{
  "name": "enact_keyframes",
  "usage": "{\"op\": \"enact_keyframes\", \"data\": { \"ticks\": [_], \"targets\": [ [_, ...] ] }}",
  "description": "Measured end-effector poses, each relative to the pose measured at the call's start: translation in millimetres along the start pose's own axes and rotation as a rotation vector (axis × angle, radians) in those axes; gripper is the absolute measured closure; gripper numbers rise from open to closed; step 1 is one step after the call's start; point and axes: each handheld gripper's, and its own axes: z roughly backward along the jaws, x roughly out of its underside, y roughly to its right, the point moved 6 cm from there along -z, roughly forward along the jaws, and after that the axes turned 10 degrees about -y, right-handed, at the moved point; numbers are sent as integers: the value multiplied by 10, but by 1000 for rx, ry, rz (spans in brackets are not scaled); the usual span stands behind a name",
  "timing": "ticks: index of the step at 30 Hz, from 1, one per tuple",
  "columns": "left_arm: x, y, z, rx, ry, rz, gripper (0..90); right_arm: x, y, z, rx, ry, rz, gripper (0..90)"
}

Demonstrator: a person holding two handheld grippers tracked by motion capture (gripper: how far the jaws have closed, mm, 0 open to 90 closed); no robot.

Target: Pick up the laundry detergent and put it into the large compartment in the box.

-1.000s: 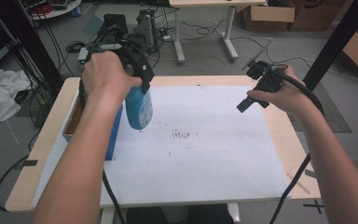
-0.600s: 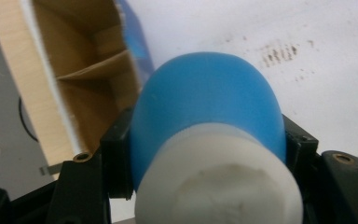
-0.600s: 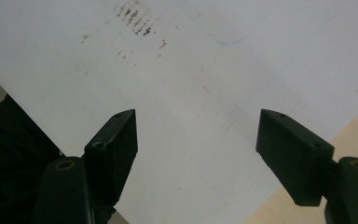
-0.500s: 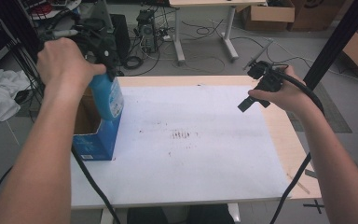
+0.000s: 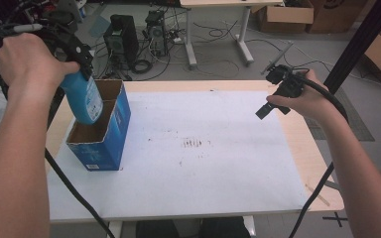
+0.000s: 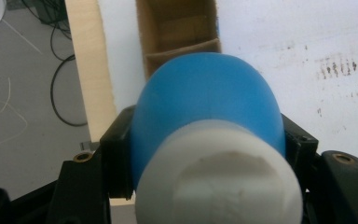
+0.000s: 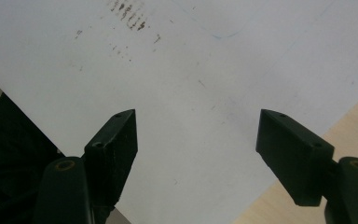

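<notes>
The left gripper (image 5: 82,54), jaws pinching the blue bottle (image 5: 84,99), should lower it straight into the cardboard box (image 5: 101,136) compartment; right gripper (image 7: 196,154) jaws are spread.

A box (image 5: 101,136) stands on the tabletop (image 5: 218,183) near its left edge, toward the far corner. A bottle (image 5: 83,101) hangs over the box's open top, held by the left hand-held gripper (image 5: 77,52). The right hand-held gripper (image 5: 270,104) hovers above the right edge.
</notes>
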Motion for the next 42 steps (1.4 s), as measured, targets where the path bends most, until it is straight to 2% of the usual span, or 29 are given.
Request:
{"op": "enact_keyframes", "data": {
  "ticks": [8,10,18,42],
  "targets": [
    [20,-104,-59,-10,-6,15,382,-2,5,-4,-3,-1,-1,292],
    [20,-119,-89,0,-5,23,382,0,9,-7,-4,-3,-2,291],
    [-17,-103,-255,0,-25,22,382,-4,15,-63,-9,-12,-2,291],
    [-74,-78,-1065,37,-83,62,382,6,39,-207,-22,-28,-2,290]
  ]
}}
